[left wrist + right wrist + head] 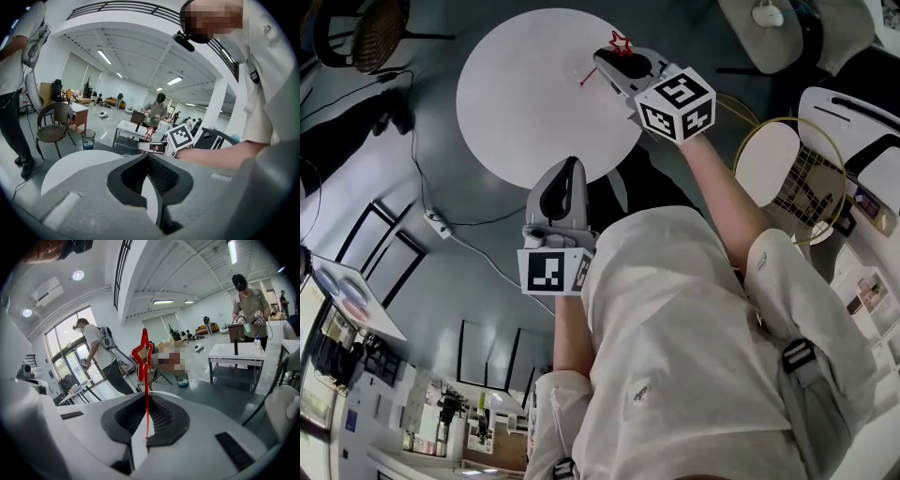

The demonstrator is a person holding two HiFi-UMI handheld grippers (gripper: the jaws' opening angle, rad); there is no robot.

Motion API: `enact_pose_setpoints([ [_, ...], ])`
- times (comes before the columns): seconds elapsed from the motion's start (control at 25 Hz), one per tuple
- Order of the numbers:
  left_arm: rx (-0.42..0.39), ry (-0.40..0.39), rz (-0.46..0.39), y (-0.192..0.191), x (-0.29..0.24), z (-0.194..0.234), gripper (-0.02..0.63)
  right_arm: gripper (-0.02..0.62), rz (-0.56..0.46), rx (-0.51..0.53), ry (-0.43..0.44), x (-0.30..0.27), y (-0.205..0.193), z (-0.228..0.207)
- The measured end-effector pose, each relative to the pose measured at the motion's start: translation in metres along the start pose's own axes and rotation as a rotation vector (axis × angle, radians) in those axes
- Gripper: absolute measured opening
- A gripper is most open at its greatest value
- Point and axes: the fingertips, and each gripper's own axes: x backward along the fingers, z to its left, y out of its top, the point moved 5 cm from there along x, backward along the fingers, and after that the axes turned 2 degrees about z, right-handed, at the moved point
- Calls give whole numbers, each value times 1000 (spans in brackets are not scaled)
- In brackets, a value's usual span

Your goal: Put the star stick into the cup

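The star stick [622,43] is a thin red stick with a red star outline at its top. My right gripper [602,58] is shut on it over the far right part of the round white table [534,103]. In the right gripper view the star stick [143,357] rises upright from between the closed pads of the right gripper [146,399]. My left gripper [570,164] hangs at the table's near edge, shut with nothing in it. In the left gripper view, the star stick [150,133] and the right gripper [145,147] show beyond the left gripper [148,157]. No cup shows in any view.
A wicker chair [375,33] stands beyond the table at the left. A cable and power strip [436,223] lie on the floor. A racket [797,178] lies at the right. People stand by white tables [234,355] farther off, and a bin [87,139] stands on the floor.
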Motion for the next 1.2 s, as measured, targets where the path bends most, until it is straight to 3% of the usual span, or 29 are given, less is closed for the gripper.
enact_pose_setpoints([
  [1.2, 17, -5, 7, -10, 0, 3, 10, 25, 151, 59, -54, -29, -45, -4],
])
